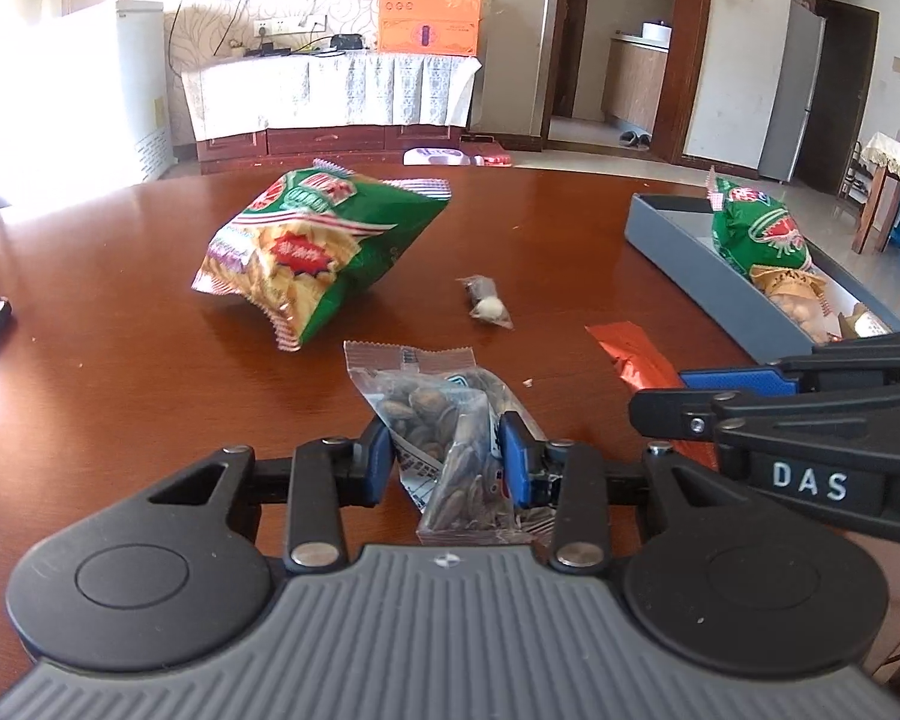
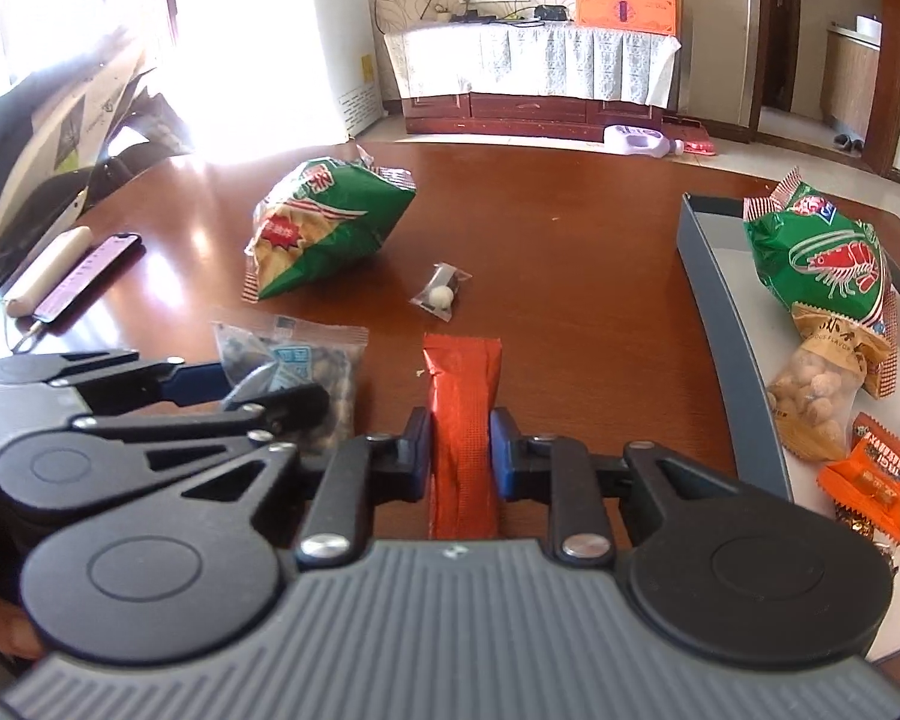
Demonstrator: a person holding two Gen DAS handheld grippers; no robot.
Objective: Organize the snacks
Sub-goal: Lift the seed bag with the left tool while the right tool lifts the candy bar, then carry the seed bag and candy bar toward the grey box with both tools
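Left wrist view: left gripper (image 1: 444, 459), lower centre, jaws nearly closed, blue pads pinching a clear seed packet (image 1: 450, 420) between them; dark seeds visible, crimped top edge pointing up-frame.

Right wrist view: right gripper (image 2: 461, 453), lower centre, jaws narrow, clamped on a red foil sachet (image 2: 462, 408), long and slim, lying lengthwise between the fingers.

Grey tray (image 2: 726, 324) at right edge holds other snacks. Green chip bag (image 2: 324, 228) lies upper centre on the brown table (image 2: 570, 276).
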